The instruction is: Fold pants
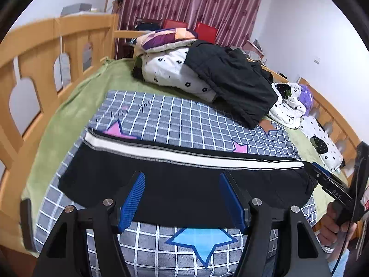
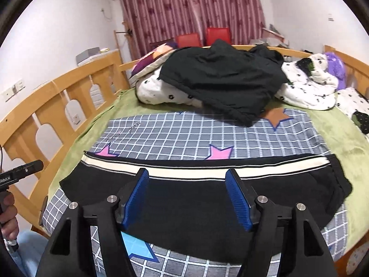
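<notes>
Both grippers, left gripper (image 1: 182,198) and right gripper (image 2: 188,198), jaws apart and empty, hover above folded black pants (image 1: 184,184) lying flat just ahead on the checked sheet (image 1: 184,120).

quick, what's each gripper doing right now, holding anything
Left gripper: open, holding nothing, above the black pants.
Right gripper: open, holding nothing.

Wooden-railed bed (image 2: 57,97) carried a green blanket (image 2: 341,143); checked sheet (image 2: 184,131) lay on it, black pants (image 2: 196,210) folded flat just beyond both jaws.
</notes>
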Motion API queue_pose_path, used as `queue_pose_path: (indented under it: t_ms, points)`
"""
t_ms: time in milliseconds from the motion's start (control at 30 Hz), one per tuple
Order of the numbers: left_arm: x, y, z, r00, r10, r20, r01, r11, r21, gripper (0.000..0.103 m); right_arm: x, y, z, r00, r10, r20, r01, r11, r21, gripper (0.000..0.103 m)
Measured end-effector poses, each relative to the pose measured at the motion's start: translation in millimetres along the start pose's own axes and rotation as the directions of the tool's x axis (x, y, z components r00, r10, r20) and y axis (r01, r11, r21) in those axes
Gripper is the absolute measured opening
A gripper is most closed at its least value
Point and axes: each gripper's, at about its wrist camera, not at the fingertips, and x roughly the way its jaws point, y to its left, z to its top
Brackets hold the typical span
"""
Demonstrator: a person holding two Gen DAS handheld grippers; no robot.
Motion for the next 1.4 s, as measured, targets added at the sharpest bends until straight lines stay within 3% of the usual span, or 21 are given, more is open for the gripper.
queue_pose_path:
  t_ms: [233, 333, 433, 567, 667, 800, 867, 1000, 1067, 1167, 1200, 1233, 1300, 1367, 1400]
  points:
    - [59, 73, -65, 0.997, 0.042, -0.070, -0.051, 0.990, -0.134, 0.066, 52, -20, -44, 0.998, 0.067, -0.015, -0.067, 0.997, 0.042, 0.068]
    - [88, 129, -92, 0.990, 0.079, -0.116, -0.106, 0.964, -0.244, 0.064, 78, -34, -57, 0.995, 0.036, -0.098, -0.027, 0.995, 0.093, 0.067]
    - [105, 175, -102, 0.984, 0.101, -0.146, -0.145, 0.933, -0.330, 0.064, 84, -38, -58, 0.995, 0.034, -0.098, -0.024, 0.995, 0.101, 0.067]
    - [117, 222, -97, 0.996, 0.050, -0.073, -0.076, 0.908, -0.413, 0.062, 93, -45, -63, 0.994, -0.028, -0.105, 0.039, 0.994, 0.103, 0.067]
    - [127, 243, -84, 0.990, 0.126, -0.061, -0.140, 0.896, -0.421, 0.061, 103, -49, -66, 0.991, -0.048, -0.124, 0.062, 0.992, 0.110, 0.067]
    - [137, 269, -73, 0.992, 0.123, -0.032, -0.123, 0.855, -0.504, 0.055, 113, -48, -69, 0.986, -0.092, -0.141, 0.103, 0.991, 0.080, 0.067]
    - [141, 270, -68, 0.987, 0.152, -0.046, -0.153, 0.839, -0.522, 0.049, 113, -47, -71, 0.984, -0.100, -0.149, 0.113, 0.990, 0.084, 0.067]
    - [145, 250, -49, 0.946, 0.303, -0.112, -0.322, 0.854, -0.408, 0.023, 102, -46, -72, 0.987, -0.095, -0.132, 0.105, 0.992, 0.075, 0.067]
    - [133, 230, -37, 0.931, 0.359, -0.064, -0.358, 0.864, -0.354, 0.019, 93, -46, -73, 0.988, -0.113, -0.107, 0.119, 0.992, 0.046, 0.067]
    - [113, 159, -9, 0.868, 0.491, 0.072, -0.476, 0.866, -0.154, 0.019, 74, -56, -81, 0.987, -0.141, -0.075, 0.143, 0.990, 0.022, 0.067]
    - [109, 133, -1, 0.860, 0.498, 0.114, -0.489, 0.866, -0.100, 0.018, 69, -61, -83, 0.988, -0.142, -0.065, 0.144, 0.989, 0.019, 0.067]
    - [106, 117, 6, 0.858, 0.494, 0.140, -0.490, 0.869, -0.068, 0.018, 63, -67, -87, 0.986, -0.155, -0.056, 0.156, 0.988, 0.015, 0.067]
    - [98, 48, 18, 0.866, 0.446, 0.228, -0.468, 0.882, 0.053, 0.018, 52, -82, -94, 0.982, -0.183, -0.044, 0.183, 0.983, 0.015, 0.067]
    - [95, -5, 20, 0.877, 0.395, 0.274, -0.444, 0.884, 0.147, 0.018, 40, -100, -98, 0.981, -0.195, -0.019, 0.196, 0.980, 0.031, 0.067]
    - [96, -48, 18, 0.892, 0.344, 0.292, -0.412, 0.886, 0.213, 0.018, 35, -107, -100, 0.979, -0.203, -0.010, 0.204, 0.978, 0.042, 0.067]
